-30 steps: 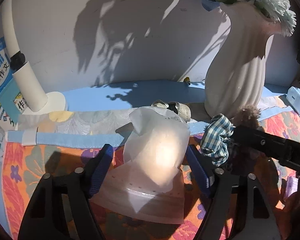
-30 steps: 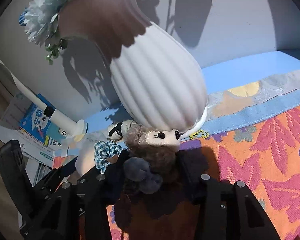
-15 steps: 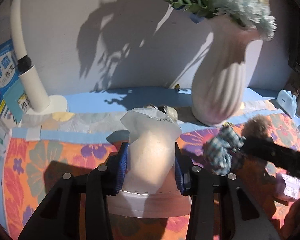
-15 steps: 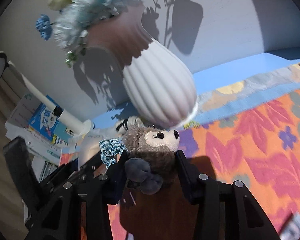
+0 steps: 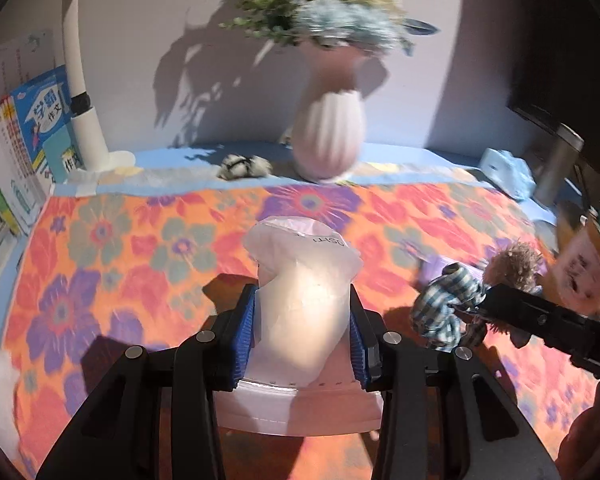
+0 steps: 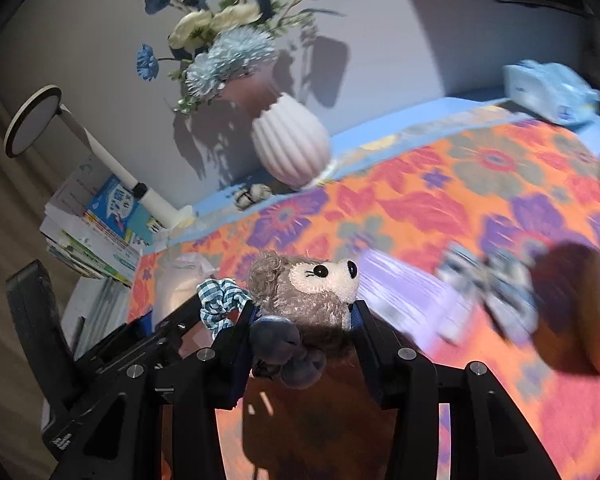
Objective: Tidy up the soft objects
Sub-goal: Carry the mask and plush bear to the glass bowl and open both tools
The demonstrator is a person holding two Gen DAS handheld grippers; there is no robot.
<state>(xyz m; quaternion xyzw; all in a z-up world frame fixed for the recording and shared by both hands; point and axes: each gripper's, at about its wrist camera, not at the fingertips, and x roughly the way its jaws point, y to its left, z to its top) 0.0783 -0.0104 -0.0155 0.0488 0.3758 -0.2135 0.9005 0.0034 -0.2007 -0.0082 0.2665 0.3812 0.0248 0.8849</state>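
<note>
1. Over on the left wrist camera, the left gripper (image 5: 302, 332) is clamped on a soft translucent white plastic pouch (image 5: 302, 300), both blue pads pressed into its sides so it bulges out above them. It's held up off the orange floral tablecloth (image 5: 120, 264), my guess being so it can be carried somewhere to get sorted.
2. Same view, off to the right: the other gripper's black finger comes in with a blue-and-white checked fabric scrunchie (image 5: 444, 304) and a fuzzy brown tuft next to it. At the back a ribbed white vase of blue and white flowers (image 5: 328, 140) stands by the wall, with a small black-and-white fluffy lump (image 5: 244, 166) just beside it.
3. Hard to read here: the pouch's bottom is cut off behind the gripper body, its printed text is too small, and the vase is motion-blurred.
4. From the right wrist camera, the right gripper (image 6: 302, 316) is closed around a brown plush animal with a cream face and black bead eyes (image 6: 312, 288), squeezing it at the neck, head poking out. The checked scrunchie sits touching the left finger; can't tell if it's pinched or just hooked there.
5. Right side of this view is a smear: purple and checkered things on the cloth, plus a brown blob at the edge, unidentifiable.
</note>
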